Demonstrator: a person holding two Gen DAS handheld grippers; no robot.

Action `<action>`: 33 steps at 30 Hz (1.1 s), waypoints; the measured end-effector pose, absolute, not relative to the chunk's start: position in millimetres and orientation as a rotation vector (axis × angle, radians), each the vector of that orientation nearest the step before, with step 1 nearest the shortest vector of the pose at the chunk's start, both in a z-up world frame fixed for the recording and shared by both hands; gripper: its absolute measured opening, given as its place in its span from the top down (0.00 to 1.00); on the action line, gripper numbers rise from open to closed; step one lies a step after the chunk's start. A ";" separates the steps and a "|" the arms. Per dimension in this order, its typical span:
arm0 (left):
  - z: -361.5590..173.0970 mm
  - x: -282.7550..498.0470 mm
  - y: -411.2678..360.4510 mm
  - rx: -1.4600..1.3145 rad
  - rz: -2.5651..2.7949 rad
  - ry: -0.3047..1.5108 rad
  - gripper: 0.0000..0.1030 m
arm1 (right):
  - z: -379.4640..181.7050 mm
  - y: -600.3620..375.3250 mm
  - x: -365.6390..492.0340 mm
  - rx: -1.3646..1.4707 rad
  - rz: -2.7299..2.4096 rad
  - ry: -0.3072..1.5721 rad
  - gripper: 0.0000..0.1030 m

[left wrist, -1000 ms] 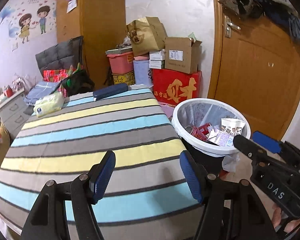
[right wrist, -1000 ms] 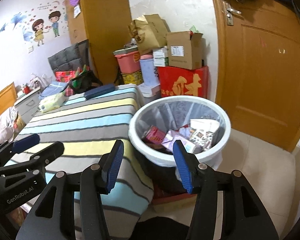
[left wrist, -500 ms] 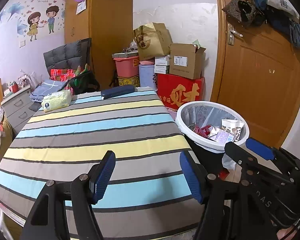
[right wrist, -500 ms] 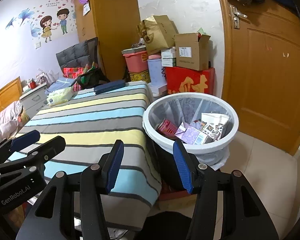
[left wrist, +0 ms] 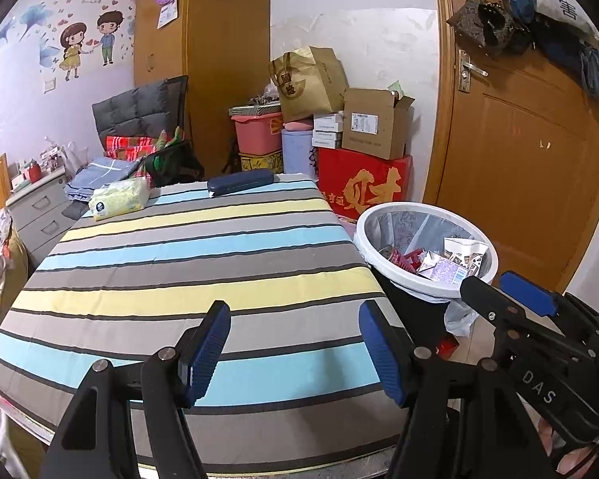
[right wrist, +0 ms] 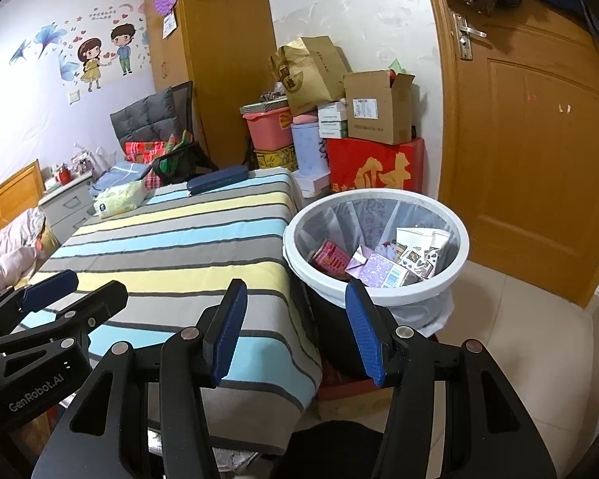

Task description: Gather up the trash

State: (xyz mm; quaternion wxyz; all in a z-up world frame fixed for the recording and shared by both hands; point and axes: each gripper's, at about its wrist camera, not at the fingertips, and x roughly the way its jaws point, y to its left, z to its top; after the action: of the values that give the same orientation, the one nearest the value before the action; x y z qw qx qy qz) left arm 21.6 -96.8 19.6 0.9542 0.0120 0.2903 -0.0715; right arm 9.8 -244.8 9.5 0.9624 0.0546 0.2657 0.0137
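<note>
Left tool [left wrist: 293,353], right tool [right wrist: 295,331]: both part open, nothing held. Trash [right wrist: 373,265] already in bin [right wrist: 457,263], just ahead of right tool. Counter [left wrist: 187,263] ahead: only tissue pack [left wrist: 118,198], dark case [left wrist: 240,180]. Judged near done.

Lettering on grippers and boxes beside a striped table

"GenRobot.AI" is printed in white on the left gripper [right wrist: 50,291]; "DAS" on the right gripper [left wrist: 511,295]. A large gold character, 财, fills the red box [left wrist: 365,187] by the door, and the brown paper bag [left wrist: 311,78] carries a round seal, its characters too small to read.
</note>
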 end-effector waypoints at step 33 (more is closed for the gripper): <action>26.3 9.7 -91.7 0.025 -0.132 0.575 0.35 | 14.7 -242.8 4.4 0.116 0.034 0.534 0.49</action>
State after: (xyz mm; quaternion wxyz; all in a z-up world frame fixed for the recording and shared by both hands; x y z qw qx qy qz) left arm 9.7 -91.7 26.3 0.9568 0.0124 0.2832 -0.0652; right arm 4.4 -242.8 14.7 0.9627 0.0574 0.2639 0.0168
